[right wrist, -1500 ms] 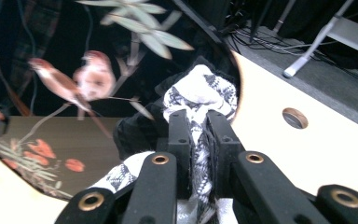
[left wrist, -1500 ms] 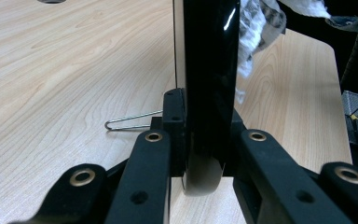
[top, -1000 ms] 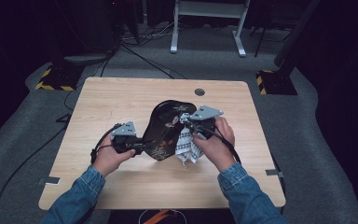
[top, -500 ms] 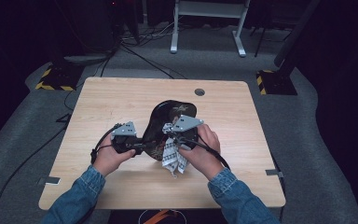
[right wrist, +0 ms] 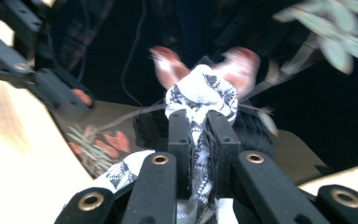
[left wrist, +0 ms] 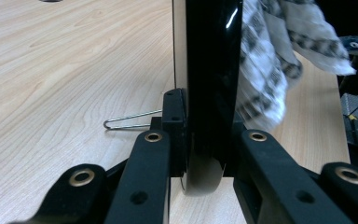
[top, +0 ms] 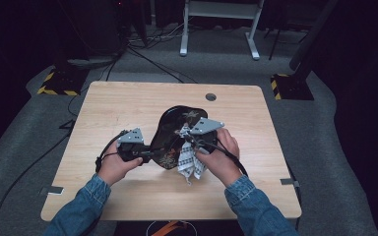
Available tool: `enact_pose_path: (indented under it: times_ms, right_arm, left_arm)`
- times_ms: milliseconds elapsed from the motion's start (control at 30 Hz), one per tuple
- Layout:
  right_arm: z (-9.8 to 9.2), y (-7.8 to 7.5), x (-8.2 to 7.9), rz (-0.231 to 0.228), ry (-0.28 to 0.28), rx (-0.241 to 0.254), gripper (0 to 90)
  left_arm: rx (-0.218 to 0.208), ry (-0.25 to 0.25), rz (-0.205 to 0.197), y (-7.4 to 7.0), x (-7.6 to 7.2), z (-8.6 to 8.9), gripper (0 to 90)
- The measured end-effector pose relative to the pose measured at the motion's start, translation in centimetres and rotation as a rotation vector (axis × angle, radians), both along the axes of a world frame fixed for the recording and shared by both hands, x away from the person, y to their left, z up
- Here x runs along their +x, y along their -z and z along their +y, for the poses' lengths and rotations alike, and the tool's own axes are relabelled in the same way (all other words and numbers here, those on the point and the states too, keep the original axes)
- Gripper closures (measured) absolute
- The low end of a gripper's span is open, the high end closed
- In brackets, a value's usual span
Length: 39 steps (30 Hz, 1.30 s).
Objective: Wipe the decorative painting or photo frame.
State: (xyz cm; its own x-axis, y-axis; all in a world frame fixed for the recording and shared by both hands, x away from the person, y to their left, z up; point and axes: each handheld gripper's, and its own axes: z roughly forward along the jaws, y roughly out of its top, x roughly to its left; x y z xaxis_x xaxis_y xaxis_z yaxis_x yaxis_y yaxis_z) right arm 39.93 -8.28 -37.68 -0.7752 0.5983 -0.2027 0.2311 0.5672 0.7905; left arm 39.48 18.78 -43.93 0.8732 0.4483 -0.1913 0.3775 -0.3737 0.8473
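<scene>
Left gripper point(top: 145, 156) clamped black lacquered tray point(top: 170, 135) edge, tilted above table point(top: 108, 105); right gripper point(right wrist: 198, 122) pinched checkered cloth point(top: 189, 162) against tray.

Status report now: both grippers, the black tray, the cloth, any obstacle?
Left gripper shut on black tray rim, tray tilted up. Right gripper shut on patterned cloth, against tray face. Nothing in the way.

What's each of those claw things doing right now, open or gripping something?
Left gripper: shut on the edge of the black tray, held up on its side.
Right gripper: shut on the patterned cloth, pressed against the tray.
</scene>
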Motion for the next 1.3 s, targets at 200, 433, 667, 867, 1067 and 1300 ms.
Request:
enact_pose_path:
  times_ms: [200,433,667,867,1067,1300]
  right_arm:
    - [-1.7,0.2,0.8,0.002,0.06,0.009,82.6]
    - [-3.8,0.1,1.8,0.005,0.13,0.022,82.5]
    - [-4.6,0.1,2.2,0.01,0.151,0.046,82.6]
    - [-2.8,0.4,1.4,0.002,0.098,0.016,82.5]
    - [-1.3,0.5,0.6,0.001,0.047,0.001,82.5]
    - [1.1,0.7,-0.6,0.002,-0.035,-0.019,82.4]
  left_arm:
    - [0.002,-0.001,0.001,0.0,0.0,0.0,79.5]
    - [0.002,0.0,-0.001,0.0,0.0,0.0,79.5]
    - [-0.002,-0.001,0.004,0.0,0.0,0.0,79.3]
    - [0.0,0.001,0.004,0.0,-0.1,-0.1,78.9]
    - [-0.001,-0.001,0.007,0.0,-0.1,-0.1,78.9]
    - [-0.004,0.001,0.01,0.0,0.0,-0.1,78.9]
